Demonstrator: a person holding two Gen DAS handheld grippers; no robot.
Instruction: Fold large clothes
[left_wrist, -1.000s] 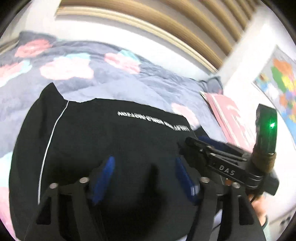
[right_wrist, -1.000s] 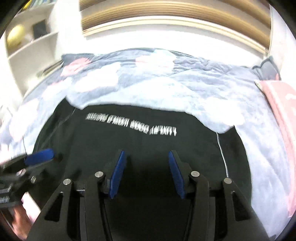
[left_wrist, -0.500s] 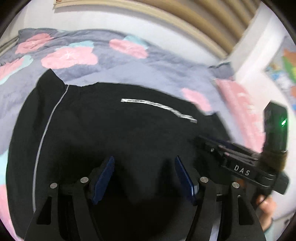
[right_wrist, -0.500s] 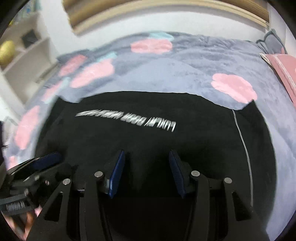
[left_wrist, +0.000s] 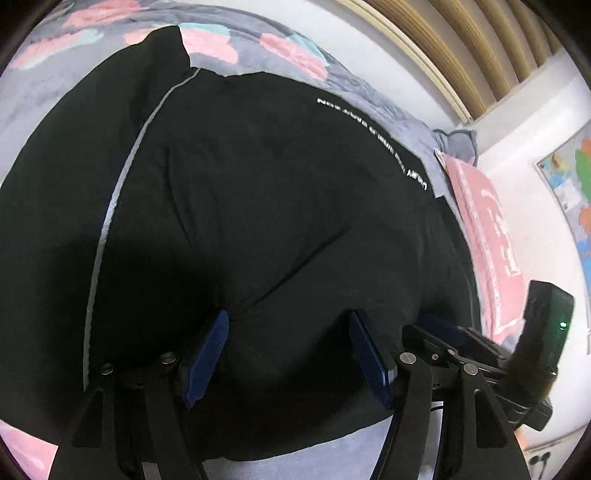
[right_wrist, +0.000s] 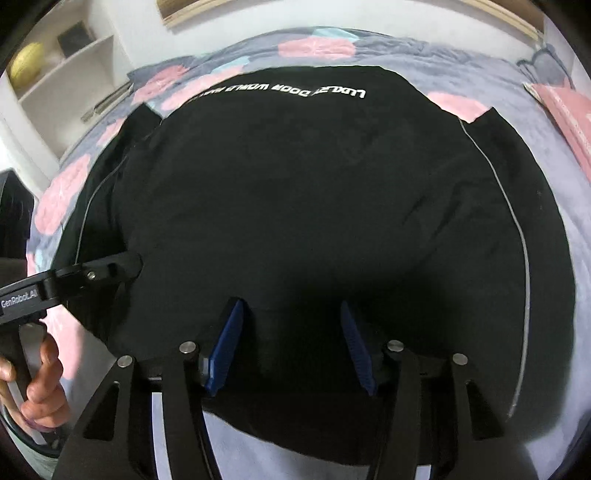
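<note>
Left wrist view: the left gripper (left_wrist: 288, 354) hangs with jaws open over a black garment (left_wrist: 258, 206) spread on the bed (left_wrist: 332, 450). Beside it, the right gripper (right_wrist: 291, 345) has just been widening its jaws, garment beneath them, ungripped.

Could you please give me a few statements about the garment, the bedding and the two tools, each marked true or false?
1. The black garment lies spread on a floral bed cover. True.
2. The garment bears a line of white lettering. True.
3. The left tool is clamped shut on a sleeve. False: its jaws stand open above the cloth.
4. The right tool holds a pink pillow. False: it is open over the garment; the pink pillow lies at the bed's side.
5. A grey piping line runs down the garment. True.
</note>
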